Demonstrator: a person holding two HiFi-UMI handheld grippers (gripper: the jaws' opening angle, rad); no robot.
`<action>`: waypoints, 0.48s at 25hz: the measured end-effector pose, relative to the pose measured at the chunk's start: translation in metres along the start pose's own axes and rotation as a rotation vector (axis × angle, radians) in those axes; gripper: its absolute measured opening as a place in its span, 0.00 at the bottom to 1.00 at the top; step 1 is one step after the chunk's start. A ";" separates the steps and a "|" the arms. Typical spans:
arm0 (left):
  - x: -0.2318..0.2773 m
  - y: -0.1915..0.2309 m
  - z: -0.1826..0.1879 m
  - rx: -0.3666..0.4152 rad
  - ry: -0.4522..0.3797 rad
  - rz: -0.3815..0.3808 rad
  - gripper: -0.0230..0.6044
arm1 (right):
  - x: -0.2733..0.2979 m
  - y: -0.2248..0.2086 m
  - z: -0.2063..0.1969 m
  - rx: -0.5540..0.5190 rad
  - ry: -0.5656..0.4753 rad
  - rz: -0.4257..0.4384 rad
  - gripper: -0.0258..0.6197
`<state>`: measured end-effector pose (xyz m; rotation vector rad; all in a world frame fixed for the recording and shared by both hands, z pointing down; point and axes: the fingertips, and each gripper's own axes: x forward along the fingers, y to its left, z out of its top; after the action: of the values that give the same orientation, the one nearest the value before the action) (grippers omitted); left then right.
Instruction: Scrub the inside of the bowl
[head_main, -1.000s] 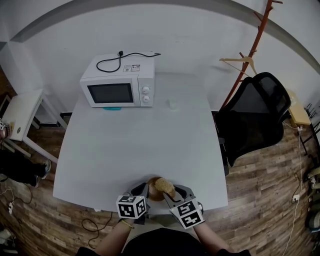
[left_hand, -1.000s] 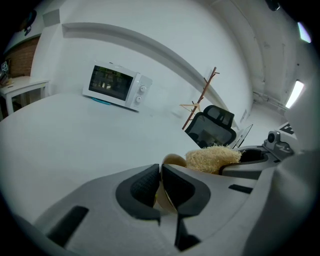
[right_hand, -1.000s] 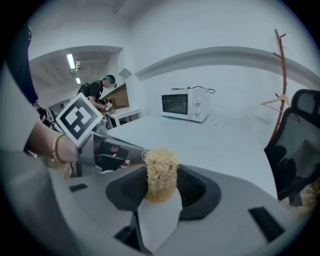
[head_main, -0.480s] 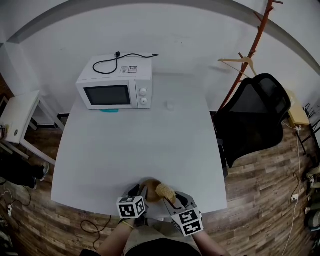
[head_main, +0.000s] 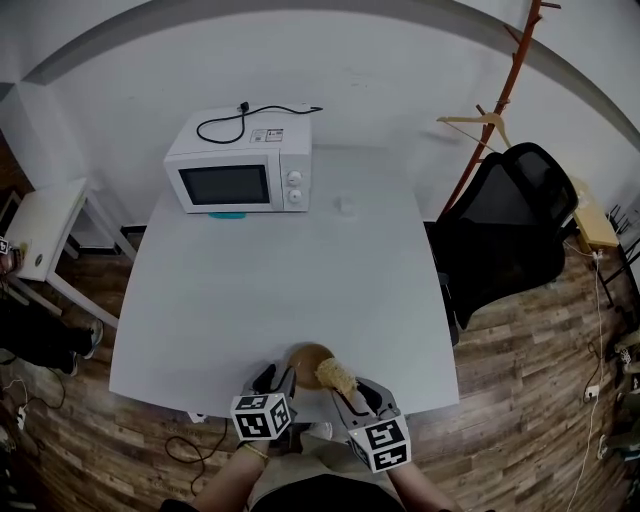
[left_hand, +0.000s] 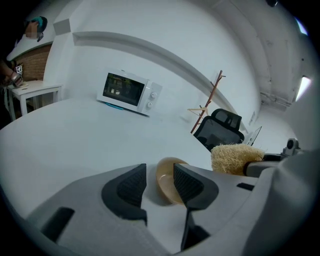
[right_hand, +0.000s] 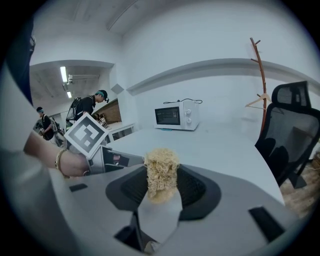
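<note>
Left tongs (left_hand: 160, 172) just spread, letting the bowl (head_main: 303, 357) go; right tongs (right_hand: 161, 184) pinch the scrubber (right_hand: 161, 167).

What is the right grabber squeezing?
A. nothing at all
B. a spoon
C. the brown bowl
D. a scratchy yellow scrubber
D: in the right gripper view, the right gripper has its jaws pressed on both sides of the straw-coloured scrubber, while the bowl sits apart on the table.
</note>
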<state>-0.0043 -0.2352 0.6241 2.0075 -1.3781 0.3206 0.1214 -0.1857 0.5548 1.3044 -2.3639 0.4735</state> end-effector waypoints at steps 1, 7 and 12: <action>-0.007 -0.002 0.001 0.001 -0.010 -0.004 0.31 | -0.003 0.003 0.001 0.008 -0.015 -0.003 0.30; -0.052 -0.012 0.001 -0.004 -0.058 -0.027 0.15 | -0.025 0.024 -0.001 0.067 -0.075 -0.022 0.30; -0.084 -0.020 -0.010 -0.010 -0.078 -0.041 0.10 | -0.047 0.041 -0.009 0.105 -0.098 -0.037 0.30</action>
<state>-0.0190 -0.1628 0.5779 2.0563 -1.3809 0.2191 0.1109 -0.1263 0.5354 1.4467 -2.4180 0.5402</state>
